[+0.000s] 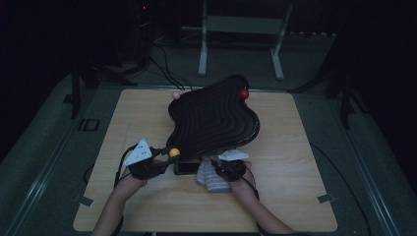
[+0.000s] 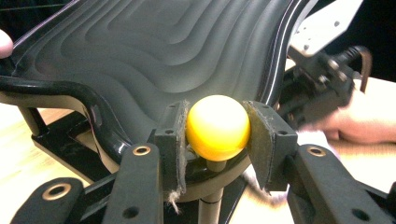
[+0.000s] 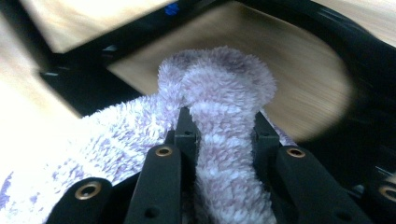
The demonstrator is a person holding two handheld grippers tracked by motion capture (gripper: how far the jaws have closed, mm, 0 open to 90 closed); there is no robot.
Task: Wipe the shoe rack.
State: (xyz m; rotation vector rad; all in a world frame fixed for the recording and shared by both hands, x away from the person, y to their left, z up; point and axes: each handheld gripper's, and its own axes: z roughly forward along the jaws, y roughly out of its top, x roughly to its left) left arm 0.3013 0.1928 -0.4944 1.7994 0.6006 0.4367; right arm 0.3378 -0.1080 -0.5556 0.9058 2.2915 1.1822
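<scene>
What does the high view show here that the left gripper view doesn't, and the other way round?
High view alone: the red ball and pink ball on the ridged black tray's far edge, plus the wooden table as a whole. Left gripper view alone: the left tool's pads pressed on the yellow ball. Both: tray, yellow ball, right tool, fluffy cloth.

The table (image 1: 147,201) is pale wood-grain board with a matt finish. The wavy tray (image 1: 216,118) looks like dark plastic, ridged inside, its rim glossy. The yellow ball (image 2: 217,127) is smooth with a soft sheen. The cloth (image 3: 224,93) is fluffy, lilac-white pile. The left hand-held gripper (image 2: 215,135) has matt black jaws faced with frayed felt-like pads.
</scene>
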